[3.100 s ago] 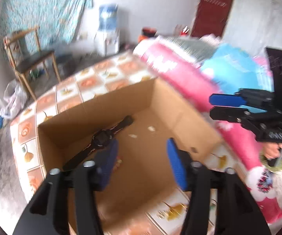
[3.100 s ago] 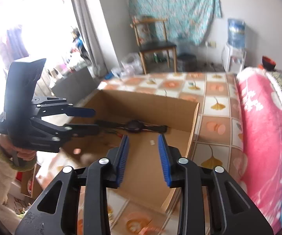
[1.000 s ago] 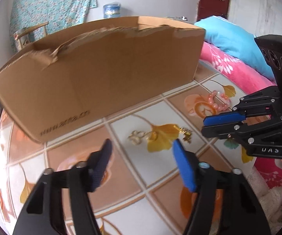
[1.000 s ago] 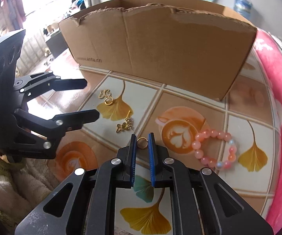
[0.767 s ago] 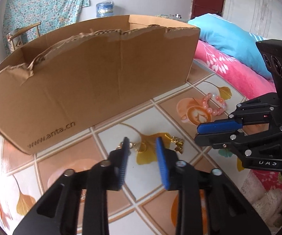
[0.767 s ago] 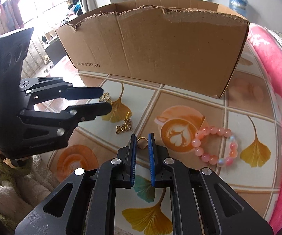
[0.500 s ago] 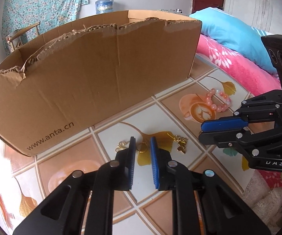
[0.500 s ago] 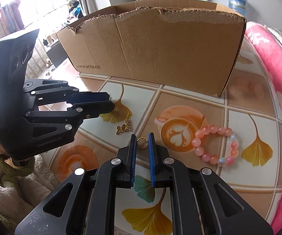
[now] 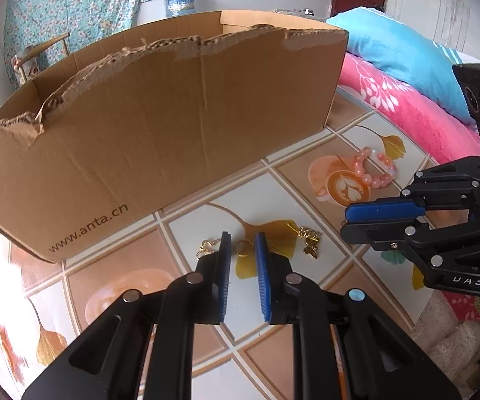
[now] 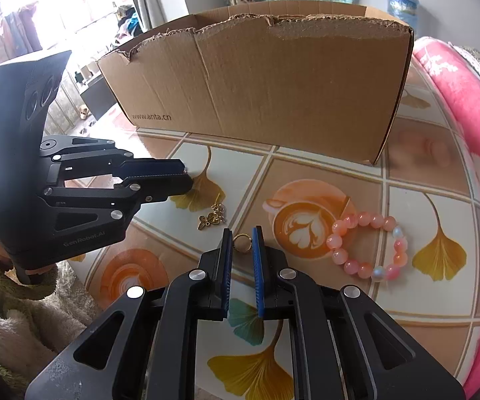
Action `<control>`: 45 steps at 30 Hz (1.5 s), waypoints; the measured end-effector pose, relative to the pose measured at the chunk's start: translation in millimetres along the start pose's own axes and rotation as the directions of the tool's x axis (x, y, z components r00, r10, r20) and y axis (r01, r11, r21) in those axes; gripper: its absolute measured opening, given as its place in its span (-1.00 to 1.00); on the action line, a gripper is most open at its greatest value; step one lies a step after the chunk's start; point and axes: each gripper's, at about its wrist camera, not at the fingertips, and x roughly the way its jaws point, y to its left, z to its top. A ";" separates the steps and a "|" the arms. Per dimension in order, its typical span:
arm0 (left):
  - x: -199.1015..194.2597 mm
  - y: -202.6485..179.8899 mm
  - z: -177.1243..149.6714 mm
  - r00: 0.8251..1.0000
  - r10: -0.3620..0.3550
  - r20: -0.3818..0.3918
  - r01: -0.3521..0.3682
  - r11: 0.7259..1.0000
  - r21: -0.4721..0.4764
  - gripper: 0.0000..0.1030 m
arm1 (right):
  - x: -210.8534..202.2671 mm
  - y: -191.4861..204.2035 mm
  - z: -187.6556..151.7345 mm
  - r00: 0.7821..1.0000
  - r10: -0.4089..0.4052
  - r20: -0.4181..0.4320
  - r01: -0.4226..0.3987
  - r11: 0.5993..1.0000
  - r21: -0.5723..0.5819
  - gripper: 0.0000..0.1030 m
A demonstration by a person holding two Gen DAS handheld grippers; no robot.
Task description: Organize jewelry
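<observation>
Jaws of the left gripper [image 9: 242,237] have just been closing and now pinch a gold ring [image 9: 238,250] at their very tips, while the right gripper [image 10: 242,232] is closed on another gold ring [image 10: 242,251], both near the tabletop's [image 10: 306,173] near edge, short of the cardboard box [image 9: 173,140]. Such thin hoops (gripped only by the tips) could twist and slip out on the lift. They might also clip the box's tall torn wall and drop among the gold charms [image 9: 310,243] or off that edge.
</observation>
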 end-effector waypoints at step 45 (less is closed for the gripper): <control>-4.9 9.6 -2.1 0.997 -0.069 -0.019 0.068 0.996 -0.061 -0.70 | 3.8 -2.2 3.7 1.000 0.012 0.007 -0.012 1.000 0.010 -0.81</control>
